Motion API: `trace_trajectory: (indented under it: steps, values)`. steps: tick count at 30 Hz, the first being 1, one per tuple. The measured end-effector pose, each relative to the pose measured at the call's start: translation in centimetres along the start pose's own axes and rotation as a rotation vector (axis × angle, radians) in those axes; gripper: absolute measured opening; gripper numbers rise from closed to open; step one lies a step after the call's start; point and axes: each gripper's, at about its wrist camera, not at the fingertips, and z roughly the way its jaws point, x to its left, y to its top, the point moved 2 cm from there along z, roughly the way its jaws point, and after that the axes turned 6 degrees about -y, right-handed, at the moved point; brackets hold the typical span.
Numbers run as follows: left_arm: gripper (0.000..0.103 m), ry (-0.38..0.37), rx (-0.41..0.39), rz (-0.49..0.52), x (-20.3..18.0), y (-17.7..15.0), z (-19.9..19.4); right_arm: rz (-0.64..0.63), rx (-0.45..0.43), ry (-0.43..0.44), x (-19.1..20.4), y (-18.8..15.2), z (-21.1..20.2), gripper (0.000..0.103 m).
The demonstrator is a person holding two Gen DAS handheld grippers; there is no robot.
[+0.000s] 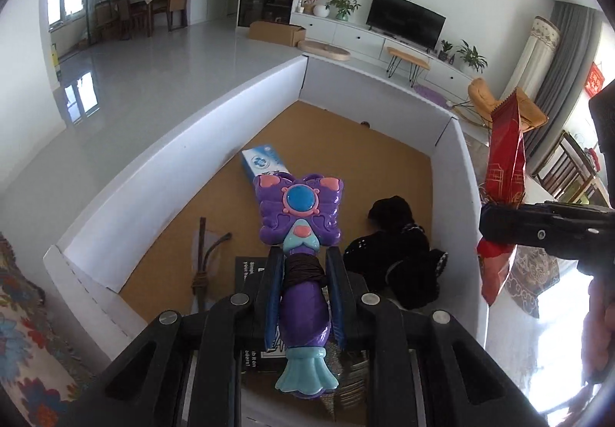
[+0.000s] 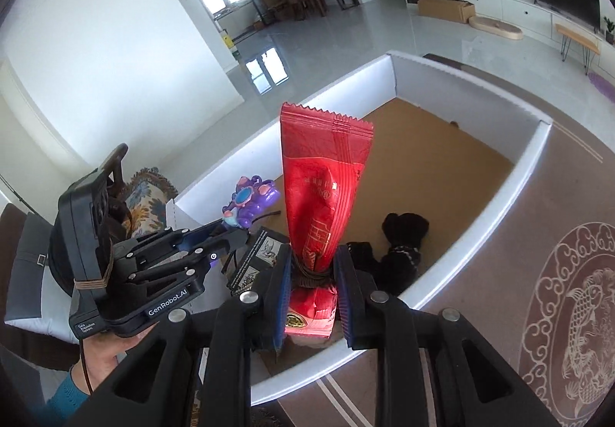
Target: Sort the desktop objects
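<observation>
The toy wand is glossy moulded plastic in purple and blue, and the red snack packet is crinkled, shiny foil. The box has smooth matt white walls over a brown cardboard floor, where a black plush toy looks soft and fuzzy.

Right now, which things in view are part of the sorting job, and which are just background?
In the job:
- purple toy wand, clamped in the left gripper
- red snack packet, clamped in the right gripper
- white box holding a toothpaste carton and black plush toy

Background:
- television
- potted plants
- patterned rug
</observation>
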Motion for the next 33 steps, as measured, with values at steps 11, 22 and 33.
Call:
trace_trajectory:
  steps: [11,22,33]
  values:
    - [0.094,0.248,-0.145,0.034,-1.9,-1.1,-1.5,0.004,0.053,-0.045,0.0,-1.9,3.5,0.086]
    - [0.097,0.412,-0.209,-0.042,-5.1,-1.9,-3.7,-0.052,-0.026,-0.175,-2.1,-2.2,0.0,0.095]
    - [0.097,0.503,-0.234,-0.074,-5.2,-1.9,-5.2,-0.126,-0.017,-0.201,-0.7,-2.8,0.2,0.095]
